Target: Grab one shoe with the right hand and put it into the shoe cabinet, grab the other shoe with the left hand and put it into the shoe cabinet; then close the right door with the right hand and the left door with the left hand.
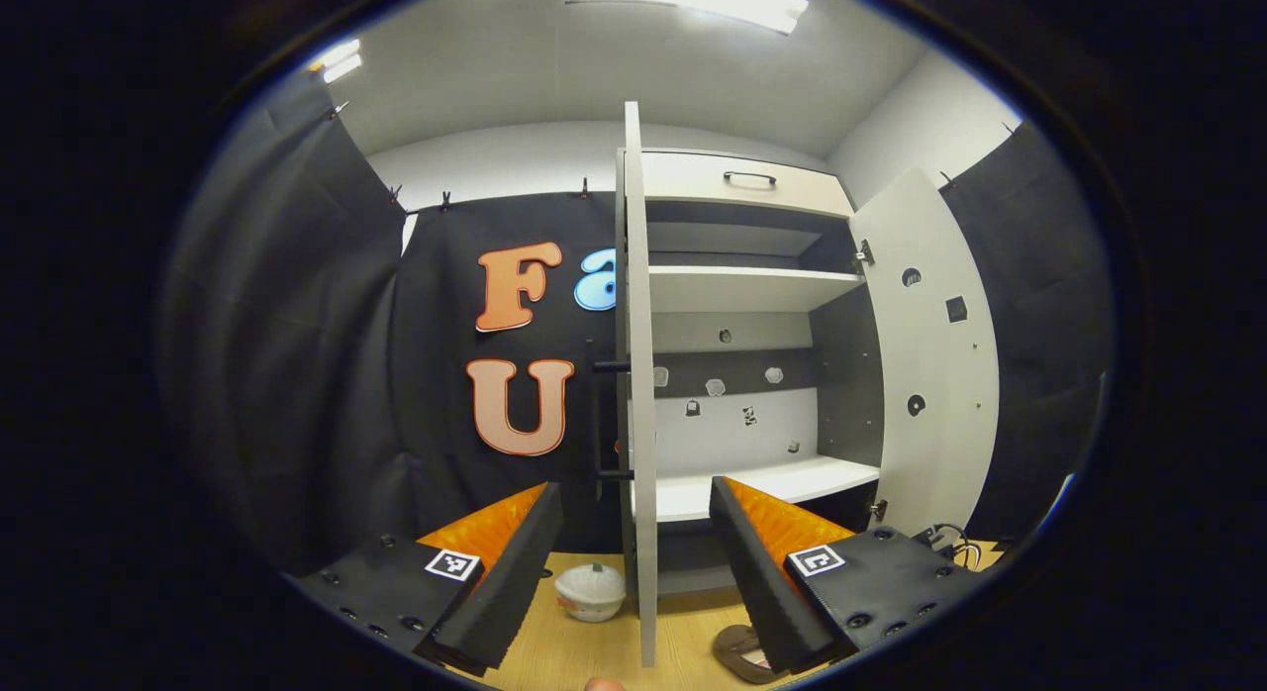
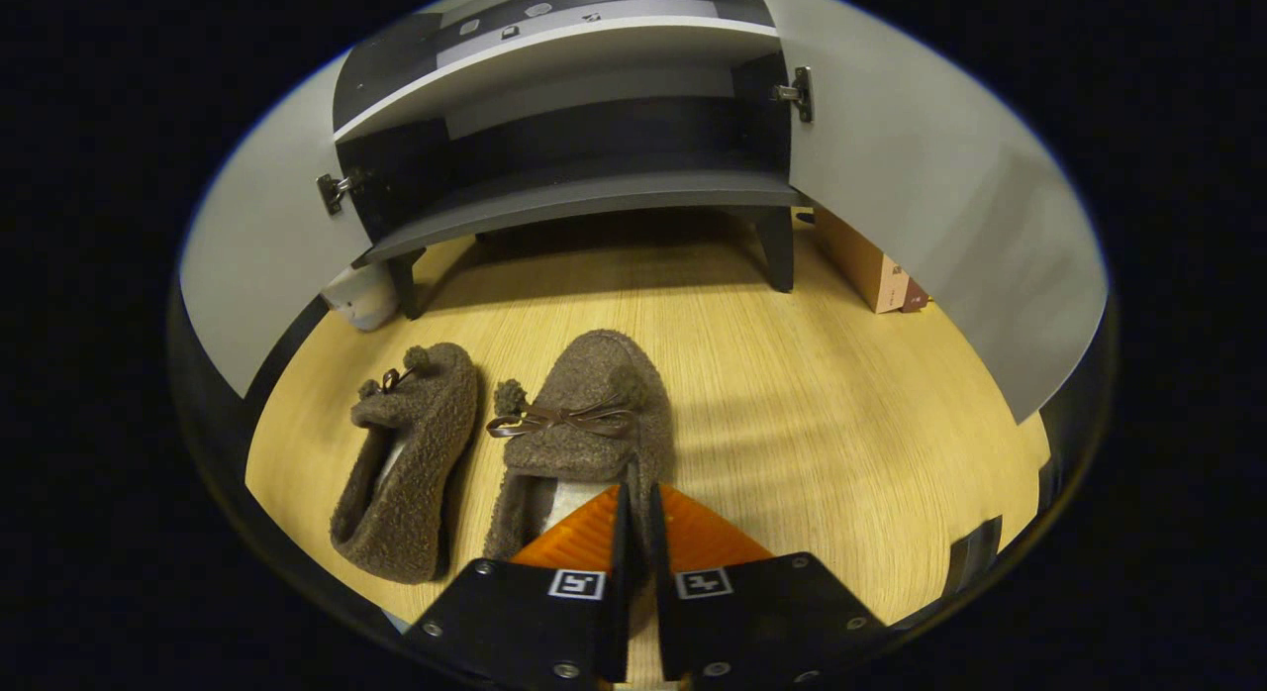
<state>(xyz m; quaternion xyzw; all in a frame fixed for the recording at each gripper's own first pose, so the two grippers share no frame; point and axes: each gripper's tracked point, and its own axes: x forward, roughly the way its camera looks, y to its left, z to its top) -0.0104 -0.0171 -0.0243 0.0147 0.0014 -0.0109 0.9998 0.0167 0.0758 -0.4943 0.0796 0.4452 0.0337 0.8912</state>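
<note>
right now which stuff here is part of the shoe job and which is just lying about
Part of the job:
- right shoe, its side wall pinched by the right gripper
- left shoe on the floor
- shoe cabinet, both doors open
- left gripper, open

Just lying about:
- cardboard box beside the cabinet
- white round object on the floor

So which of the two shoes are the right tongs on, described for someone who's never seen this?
Start at the open shoe cabinet standing on the wooden floor. Two fuzzy brown shoes lie side by side before it. The gripped shoe is the one with the flat ribbon bow, its heel rim pinched by the right tongs; the other shoe lies free beside it.
</note>
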